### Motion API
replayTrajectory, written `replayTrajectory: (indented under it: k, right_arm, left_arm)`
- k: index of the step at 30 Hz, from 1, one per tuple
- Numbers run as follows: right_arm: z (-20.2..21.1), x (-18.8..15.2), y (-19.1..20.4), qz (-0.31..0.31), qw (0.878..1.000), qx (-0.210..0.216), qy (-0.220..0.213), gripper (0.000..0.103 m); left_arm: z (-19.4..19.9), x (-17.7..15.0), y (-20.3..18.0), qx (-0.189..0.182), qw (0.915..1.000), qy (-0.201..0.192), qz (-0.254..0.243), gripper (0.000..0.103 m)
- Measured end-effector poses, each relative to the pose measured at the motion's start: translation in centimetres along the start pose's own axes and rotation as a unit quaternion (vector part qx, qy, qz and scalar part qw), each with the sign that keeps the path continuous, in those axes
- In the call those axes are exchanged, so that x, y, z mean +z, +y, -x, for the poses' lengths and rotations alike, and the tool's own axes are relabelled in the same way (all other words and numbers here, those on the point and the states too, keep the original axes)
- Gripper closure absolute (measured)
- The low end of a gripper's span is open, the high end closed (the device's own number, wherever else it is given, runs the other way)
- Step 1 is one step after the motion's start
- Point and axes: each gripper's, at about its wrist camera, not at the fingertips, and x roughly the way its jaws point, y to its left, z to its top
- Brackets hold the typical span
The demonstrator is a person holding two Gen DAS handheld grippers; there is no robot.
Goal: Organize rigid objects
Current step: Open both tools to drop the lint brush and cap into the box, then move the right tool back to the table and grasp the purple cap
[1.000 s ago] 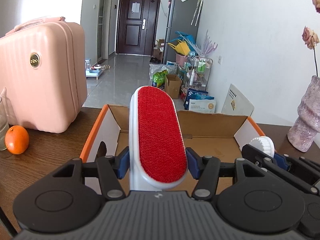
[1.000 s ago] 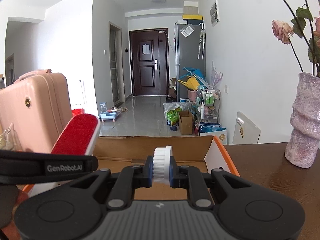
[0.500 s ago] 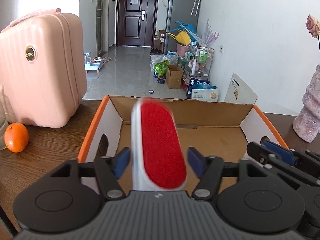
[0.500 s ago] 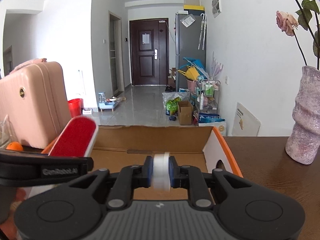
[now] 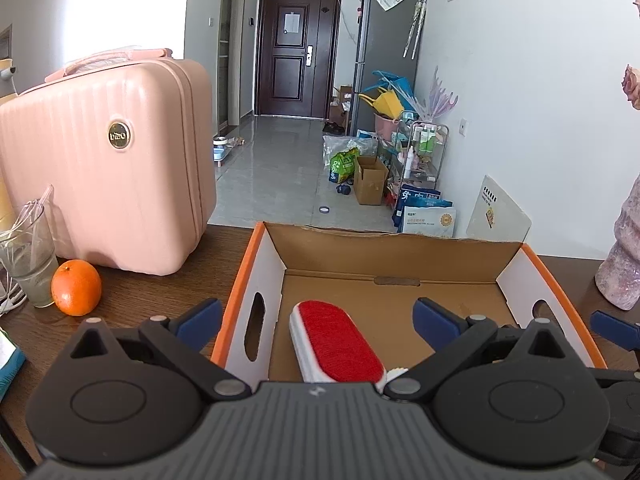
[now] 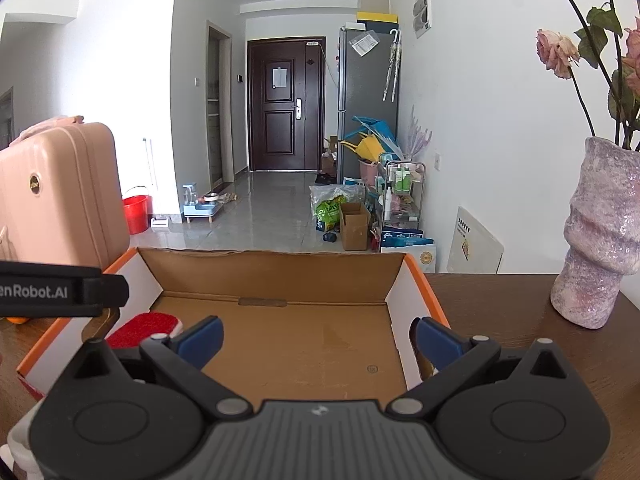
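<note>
Both grippers — left (image 5: 318, 318), right (image 6: 318, 340) — have jaws opening, nothing between them; the red brush (image 5: 338, 340) lies in the cardboard box (image 5: 396, 252). A strap (image 6: 52, 292) reads "enRobot.AI".

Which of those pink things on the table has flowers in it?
The textured pink vase, standing right of the cardboard box; rose stems rise from its mouth. The smooth pink suitcase left of the box is closed.
</note>
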Motion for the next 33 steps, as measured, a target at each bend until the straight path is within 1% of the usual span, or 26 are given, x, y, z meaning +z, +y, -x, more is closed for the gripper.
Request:
replayTrajectory:
  k: [4, 9, 12, 20, 33]
  right_arm:
    - [0.7, 0.1, 0.0, -0.002, 1.000, 0.002, -0.006, 0.000]
    - [1.7, -0.4, 0.3, 0.015, 1.000, -0.003, -0.016, 0.000]
    - [2.5, -0.5, 0.2, 0.017, 1.000, -0.002, -0.022, 0.000]
    - [4.9, -1.3, -0.2, 0.028, 0.999, 0.002, -0.044, 0.000]
    - [9.6, -3.3, 0.1, 0.033, 0.997, 0.015, -0.068, 0.000]
  left_arm:
    - [0.8, -0.1, 0.1, -0.002, 0.9999, -0.013, -0.003, 0.000]
    - [1.9, -0.4, 0.1, -0.004, 0.9995, -0.032, -0.006, 0.000]
    - [2.7, -0.7, 0.3, 0.002, 0.9989, -0.047, -0.007, 0.000]
    - [4.6, -1.6, 1.2, 0.004, 0.9972, -0.073, -0.010, 0.000]
    - [8.6, -4.4, 2.3, 0.001, 0.9957, -0.091, -0.017, 0.000]
